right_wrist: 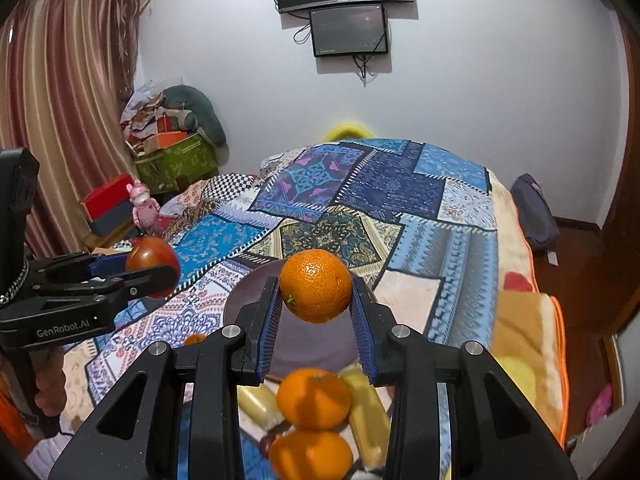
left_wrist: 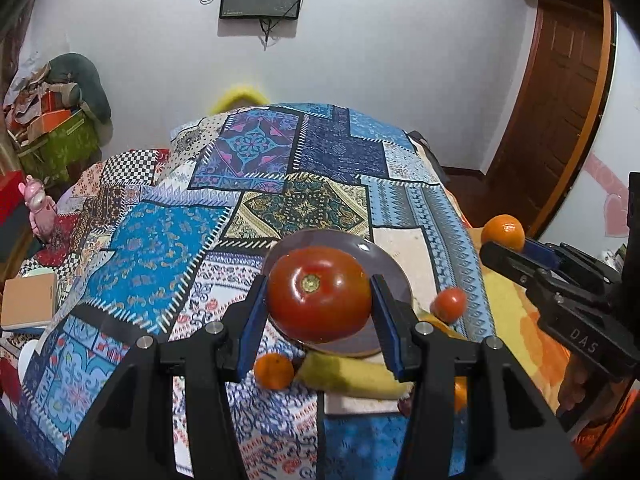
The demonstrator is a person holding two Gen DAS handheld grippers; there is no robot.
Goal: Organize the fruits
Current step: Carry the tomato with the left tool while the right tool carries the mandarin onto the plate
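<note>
Left wrist view: patchwork bedspread (left_wrist: pixel 192 240) under plate (left_wrist: pixel 390 268), white wall (left_wrist: pixel 400 60) behind.

- the left gripper (left_wrist: pixel 319 300) holds a large tomato (left_wrist: pixel 319 294) between its fingers (left_wrist: pixel 252 320), above a plate (left_wrist: pixel 390 270) that lies on the bed (left_wrist: pixel 160 240).
- the right gripper (right_wrist: pixel 315 304) holds an orange (right_wrist: pixel 316 285) between its fingers, above the same plate (right_wrist: pixel 248 300).
- in the left wrist view, a small tomato (left_wrist: pixel 449 304) sits just right of the plate, and a small orange (left_wrist: pixel 274 370) and a banana (left_wrist: pixel 352 376) lie in front of it.
- in the right wrist view, two oranges (right_wrist: pixel 314 398) lie one before the other between bananas (right_wrist: pixel 366 408), in front of the plate; what may be a grape (right_wrist: pixel 266 444) sits at their left.
- two screens (right_wrist: pixel 350 30) hang on the wall behind the bed.
</note>
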